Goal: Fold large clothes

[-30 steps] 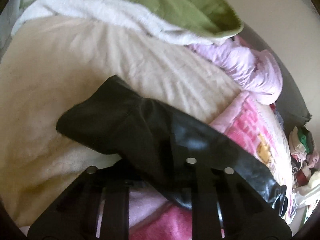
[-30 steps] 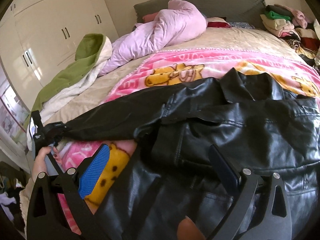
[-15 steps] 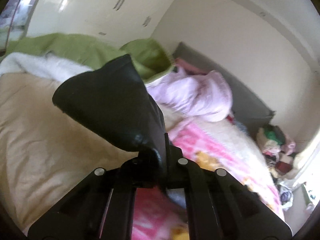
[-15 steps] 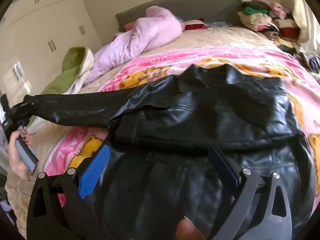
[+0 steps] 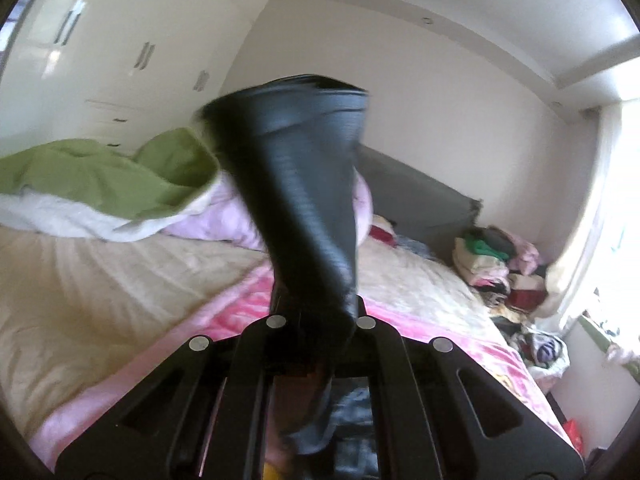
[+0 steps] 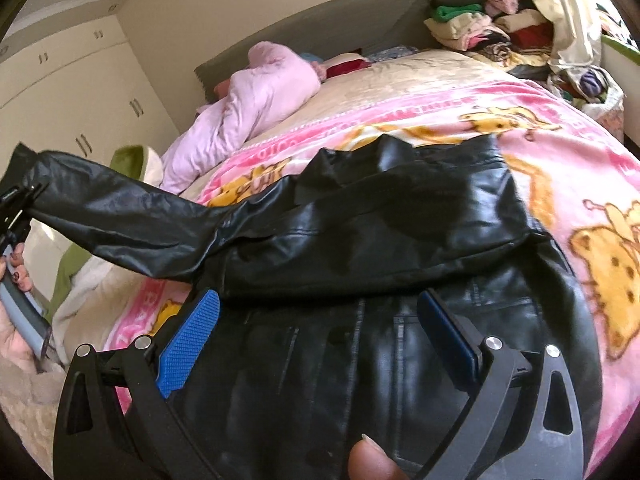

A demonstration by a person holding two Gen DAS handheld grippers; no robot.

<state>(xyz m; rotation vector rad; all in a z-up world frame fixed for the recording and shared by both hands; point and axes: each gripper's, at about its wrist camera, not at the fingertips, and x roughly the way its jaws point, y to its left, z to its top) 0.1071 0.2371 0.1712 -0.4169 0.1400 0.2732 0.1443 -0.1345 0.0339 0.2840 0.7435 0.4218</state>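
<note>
A black leather jacket (image 6: pixel 384 264) lies spread on the pink cartoon blanket (image 6: pixel 560 160) on the bed. My left gripper (image 5: pixel 316 320) is shut on the end of the jacket's sleeve (image 5: pixel 304 200), which stands up blurred in front of its camera. In the right wrist view the left gripper (image 6: pixel 16 204) holds that sleeve (image 6: pixel 120 224) raised and stretched out to the left. My right gripper (image 6: pixel 320 328) is open, its blue pads (image 6: pixel 188 336) apart just above the jacket's body, holding nothing.
A lilac duvet (image 6: pixel 256 96) and a green-and-white blanket (image 5: pixel 100 184) are bunched at the head of the bed. Folded clothes are stacked (image 6: pixel 480 20) at the far right by the grey headboard (image 6: pixel 328 28). White wardrobes (image 5: pixel 132 52) line the left wall.
My left gripper has lifted the sleeve up off the bed and pulled it out to the left. The right gripper moved in over the jacket's body and stayed open.
</note>
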